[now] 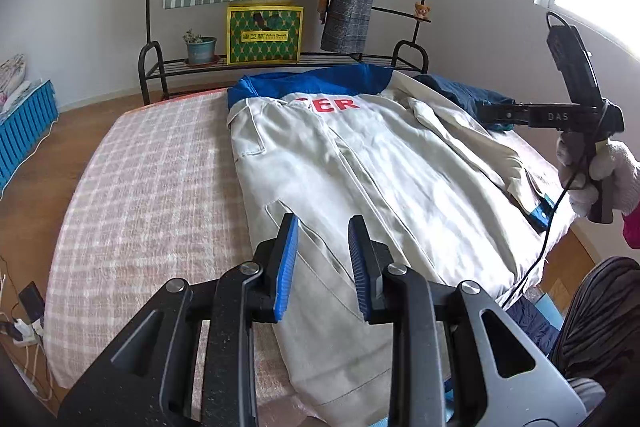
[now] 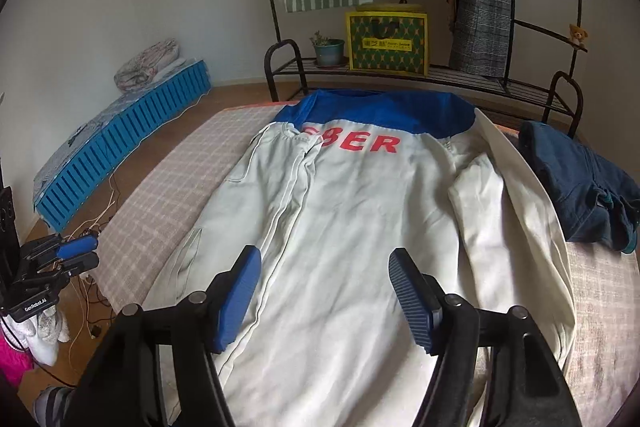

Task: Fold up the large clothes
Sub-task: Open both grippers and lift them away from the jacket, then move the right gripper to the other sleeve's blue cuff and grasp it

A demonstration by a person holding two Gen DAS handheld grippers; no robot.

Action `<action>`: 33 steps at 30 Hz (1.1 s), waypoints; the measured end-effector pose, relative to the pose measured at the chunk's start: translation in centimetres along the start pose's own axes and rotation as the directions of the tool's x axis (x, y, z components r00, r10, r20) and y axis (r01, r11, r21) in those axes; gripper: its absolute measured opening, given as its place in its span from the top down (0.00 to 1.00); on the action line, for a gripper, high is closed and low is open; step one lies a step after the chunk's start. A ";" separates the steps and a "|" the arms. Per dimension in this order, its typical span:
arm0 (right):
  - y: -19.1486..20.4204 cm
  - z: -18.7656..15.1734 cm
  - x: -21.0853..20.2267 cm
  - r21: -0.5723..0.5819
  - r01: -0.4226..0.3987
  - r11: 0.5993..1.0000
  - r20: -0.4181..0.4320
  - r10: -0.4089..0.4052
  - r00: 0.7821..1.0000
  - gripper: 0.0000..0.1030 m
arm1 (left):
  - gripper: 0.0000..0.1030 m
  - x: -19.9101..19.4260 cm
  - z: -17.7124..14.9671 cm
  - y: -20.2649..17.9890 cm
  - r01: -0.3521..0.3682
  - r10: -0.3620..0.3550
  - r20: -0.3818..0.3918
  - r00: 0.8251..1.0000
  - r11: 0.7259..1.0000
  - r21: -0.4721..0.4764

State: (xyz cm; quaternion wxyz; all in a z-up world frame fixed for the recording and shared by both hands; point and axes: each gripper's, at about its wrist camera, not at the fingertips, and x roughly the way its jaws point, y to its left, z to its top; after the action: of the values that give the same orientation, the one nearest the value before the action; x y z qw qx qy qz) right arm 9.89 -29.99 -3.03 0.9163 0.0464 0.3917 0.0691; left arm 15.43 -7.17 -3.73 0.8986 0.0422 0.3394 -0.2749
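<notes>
The left gripper (image 1: pixel 323 223) hangs above the near hem of a large jacket (image 1: pixel 360 163), its jaws parted by a moderate gap with nothing between them. Each finger is black plastic faced with a ribbed blue pad (image 1: pixel 287 263). The right gripper (image 2: pixel 324 255) hovers over the same garment, its jaws spread wider, also empty; its blue pads (image 2: pixel 412 303) carry fine ridges.

Directly beneath and ahead of both sets of jaws, the jacket lies flat, pale grey-white woven cloth with stitched seams and soft creases. Its far end, away from the jaws, is a curved band of bright blue fabric, with red block letters (image 2: pixel 362 143) printed just below it. One side panel is folded over toward the middle, partly covering the letters. A sleeve (image 1: pixel 460 131) lies rumpled to the right of the left jaws.

The jacket rests on a bed (image 1: pixel 140 187) covered in a nubbly pink-and-white checked cloth. Right of the right jaws, beside the jacket, sits a crumpled dark blue denim garment (image 2: pixel 580 187).

Beyond the bed stands a black metal clothes rack (image 2: pixel 400 73), holding a glossy yellow-and-green patterned bag (image 2: pixel 386 41), a small potted plant (image 2: pixel 328 51) and hanging coats.
</notes>
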 end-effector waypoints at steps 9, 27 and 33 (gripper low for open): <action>-6.5 -3.1 -6.6 0.082 0.161 0.984 0.032 -0.164 0.986 0.15 | 0.52 1.5 6.5 -2.7 0.009 -0.012 0.079 0.997 0.999 0.040; -23.9 -13.8 -5.8 0.418 0.262 0.870 -0.159 -0.214 0.964 0.32 | 0.52 7.2 6.6 -13.4 0.204 -0.173 -0.178 0.969 0.964 0.173; -27.0 -16.4 -2.4 0.509 0.239 0.827 -0.216 -0.146 0.965 0.32 | 0.52 8.6 4.1 -13.4 0.227 -0.198 -0.245 0.949 0.969 0.094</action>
State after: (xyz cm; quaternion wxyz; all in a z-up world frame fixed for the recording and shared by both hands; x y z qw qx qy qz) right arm -1.23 -56.53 -16.40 0.8337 0.2517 0.4737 -0.1313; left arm 16.16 -23.62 -4.55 0.8133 0.0917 0.4281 -0.3833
